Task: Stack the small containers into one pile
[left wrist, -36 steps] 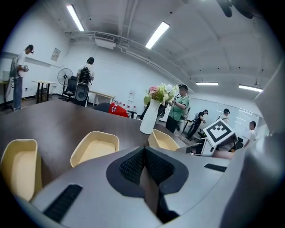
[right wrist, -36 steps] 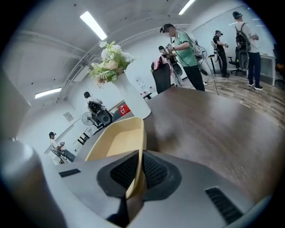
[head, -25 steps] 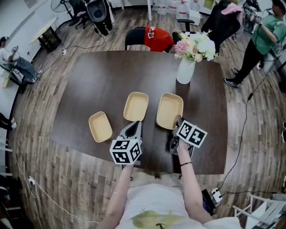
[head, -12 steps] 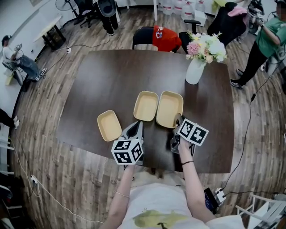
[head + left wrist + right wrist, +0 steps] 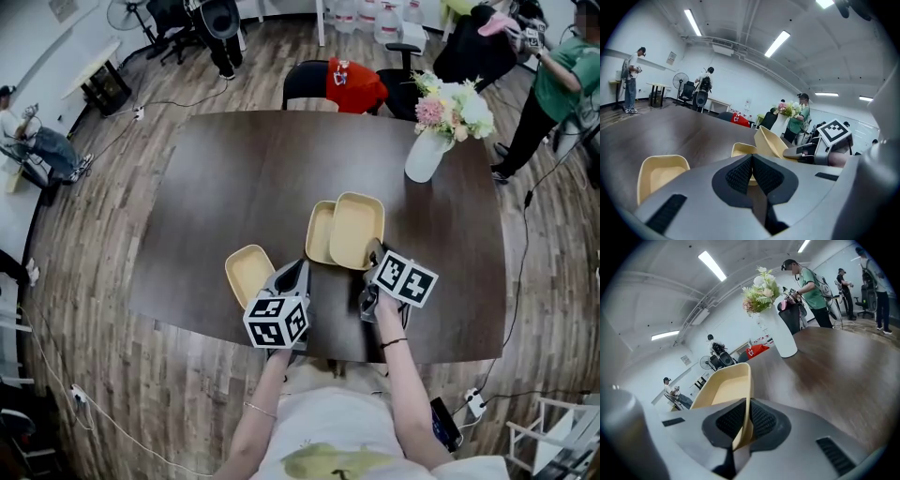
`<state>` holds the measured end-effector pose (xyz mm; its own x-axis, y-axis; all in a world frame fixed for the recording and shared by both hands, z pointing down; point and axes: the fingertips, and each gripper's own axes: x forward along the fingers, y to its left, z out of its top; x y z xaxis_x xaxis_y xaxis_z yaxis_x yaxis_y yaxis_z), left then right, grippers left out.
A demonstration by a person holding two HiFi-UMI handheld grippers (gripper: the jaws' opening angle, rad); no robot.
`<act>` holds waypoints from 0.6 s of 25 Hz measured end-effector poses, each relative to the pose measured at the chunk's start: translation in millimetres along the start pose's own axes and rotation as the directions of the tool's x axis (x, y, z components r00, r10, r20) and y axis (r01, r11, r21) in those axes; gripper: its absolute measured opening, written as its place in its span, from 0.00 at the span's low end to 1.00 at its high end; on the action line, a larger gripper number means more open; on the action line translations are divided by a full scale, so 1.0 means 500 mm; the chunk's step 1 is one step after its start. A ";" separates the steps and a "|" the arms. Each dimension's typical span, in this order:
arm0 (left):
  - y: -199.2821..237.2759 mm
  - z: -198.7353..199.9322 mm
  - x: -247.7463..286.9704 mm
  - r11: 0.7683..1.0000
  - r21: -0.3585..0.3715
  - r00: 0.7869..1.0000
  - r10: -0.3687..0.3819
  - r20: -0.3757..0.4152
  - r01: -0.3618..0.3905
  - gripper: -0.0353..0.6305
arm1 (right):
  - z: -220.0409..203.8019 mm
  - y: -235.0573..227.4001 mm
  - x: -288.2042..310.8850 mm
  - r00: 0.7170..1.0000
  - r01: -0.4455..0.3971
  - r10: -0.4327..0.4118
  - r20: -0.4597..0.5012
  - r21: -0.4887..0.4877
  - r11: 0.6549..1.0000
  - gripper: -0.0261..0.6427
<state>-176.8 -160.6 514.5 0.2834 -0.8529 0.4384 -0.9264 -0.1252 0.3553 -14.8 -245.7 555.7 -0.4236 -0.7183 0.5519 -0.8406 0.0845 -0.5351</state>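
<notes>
A white ceramic vase of pink and white flowers (image 5: 424, 156) stood at two o'clock on the dark brown wooden bench (image 5: 234, 178). A black chair draped with red cloth (image 5: 352, 82) sat beyond its twelve o'clock edge.

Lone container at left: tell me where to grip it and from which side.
Probably pinch the lone container by its near wall, one pad inside, one outside, coming from the person's side with the left tongs; it lies open side up, rim exposed.
</notes>
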 end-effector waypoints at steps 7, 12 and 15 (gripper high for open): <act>0.049 0.002 0.007 0.998 0.014 0.998 -0.059 -0.038 0.059 0.09 | -0.029 0.040 0.047 0.998 0.056 -0.056 -0.001 -0.022 0.998 0.09; 0.070 0.004 0.016 0.995 0.017 0.993 -0.101 -0.062 0.102 0.09 | -0.039 0.049 0.073 0.994 0.109 -0.109 0.003 -0.047 0.993 0.09; 0.082 0.009 0.017 0.994 0.011 0.993 -0.104 -0.061 0.105 0.09 | -0.049 0.045 0.082 0.991 0.135 -0.135 0.000 -0.036 0.990 0.09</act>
<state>-213.7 -175.4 529.1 0.3924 -0.8028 0.4488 -0.8944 -0.2194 0.3897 -59.5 -256.3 581.9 -0.3064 -0.7231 0.6191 -0.9016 0.0118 -0.4324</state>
